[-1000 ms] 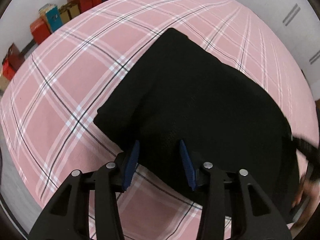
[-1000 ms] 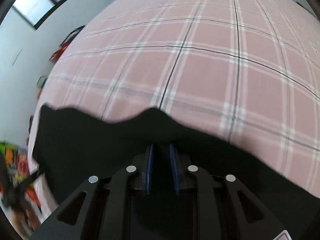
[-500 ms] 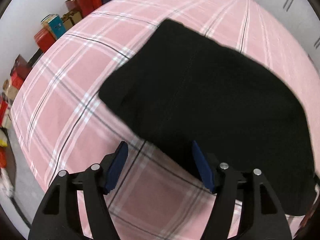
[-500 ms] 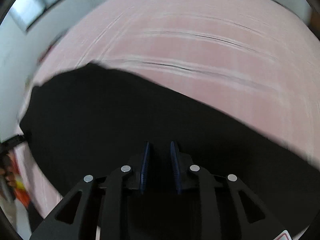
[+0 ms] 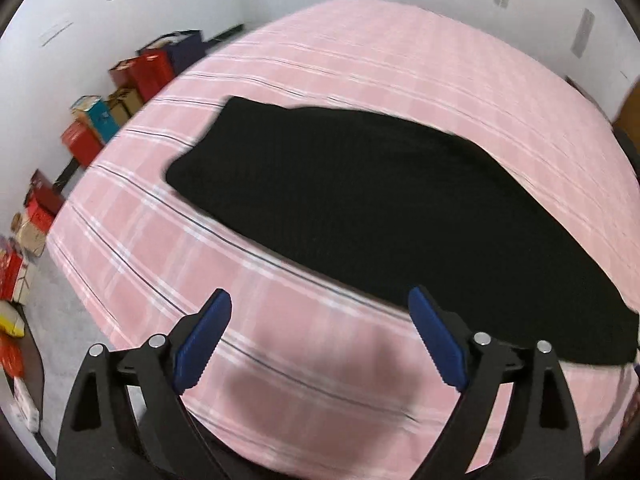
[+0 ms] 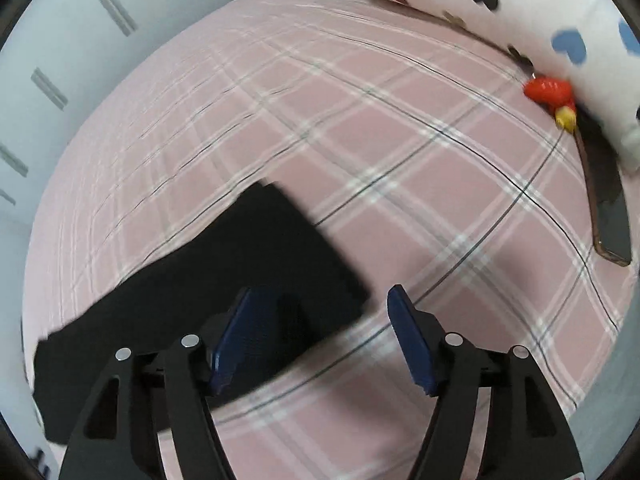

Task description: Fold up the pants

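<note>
While tilted steeply down, both tongs opening, empty, above pants

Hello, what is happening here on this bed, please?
A person is folding black pants on a pink checked bedsheet with a hand-held tool in each hand. The pants lie flat. The left tool and the right tool hold nothing; the jaws of both are opening, above the sheet beside the pants.

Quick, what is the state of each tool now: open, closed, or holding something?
Left tool: opening, nothing between the jaws, above the sheet.
Right tool: opening, pants let go.
</note>
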